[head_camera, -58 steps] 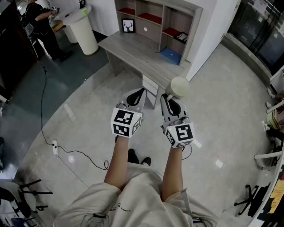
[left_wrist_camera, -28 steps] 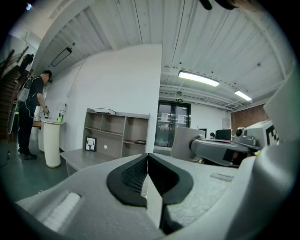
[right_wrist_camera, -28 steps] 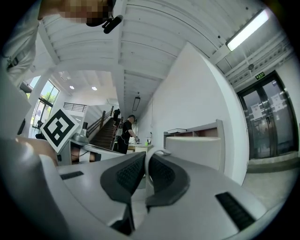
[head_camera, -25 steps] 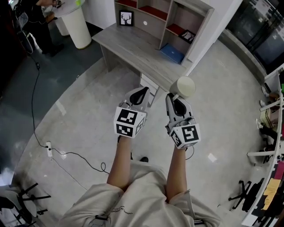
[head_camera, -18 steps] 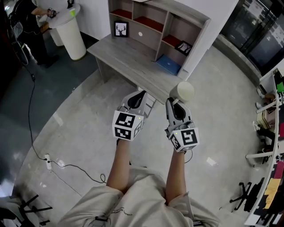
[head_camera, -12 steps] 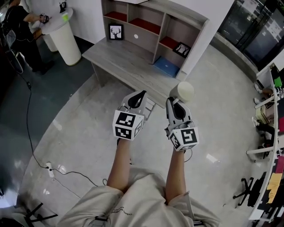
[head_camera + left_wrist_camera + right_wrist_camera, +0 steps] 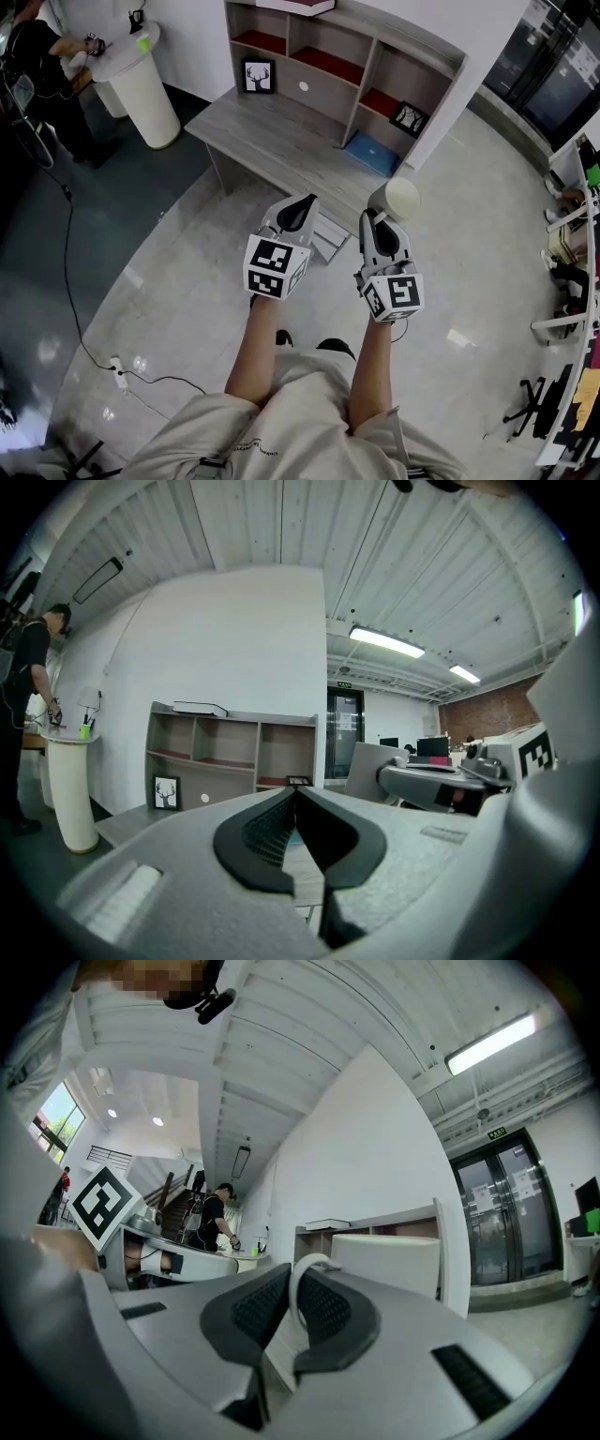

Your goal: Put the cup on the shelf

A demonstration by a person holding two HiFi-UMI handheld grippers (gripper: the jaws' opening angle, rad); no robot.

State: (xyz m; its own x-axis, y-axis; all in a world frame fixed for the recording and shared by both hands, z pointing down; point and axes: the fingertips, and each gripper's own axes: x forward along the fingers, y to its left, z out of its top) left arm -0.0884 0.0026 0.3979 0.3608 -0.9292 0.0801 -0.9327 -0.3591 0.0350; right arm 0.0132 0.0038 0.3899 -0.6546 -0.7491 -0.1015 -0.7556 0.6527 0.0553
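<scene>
A white cup [image 7: 395, 198] hangs in the air before the desk; its handle [image 7: 302, 1290] is pinched between the jaws of my right gripper [image 7: 379, 224], which is shut on it. The cup's body [image 7: 386, 1255] fills the middle of the right gripper view. My left gripper [image 7: 298, 212] is level with the right one, shut with nothing between its jaws [image 7: 292, 817]. The grey shelf unit [image 7: 349, 56] with red-floored compartments stands on the back of the wooden desk [image 7: 281, 145], ahead of both grippers.
On the shelf are a deer picture [image 7: 259, 76], a small framed photo [image 7: 409, 117] and a book on top [image 7: 295, 6]. A blue item [image 7: 373, 153] lies on the desk. A white round pedestal [image 7: 142, 80] with a person [image 7: 42, 66] stands left. A cable [image 7: 75, 281] runs across the floor.
I have walked closer to the desk: the shelf unit and desk have shifted in the head view. Both grippers keep their places, and the cup stays in the right one.
</scene>
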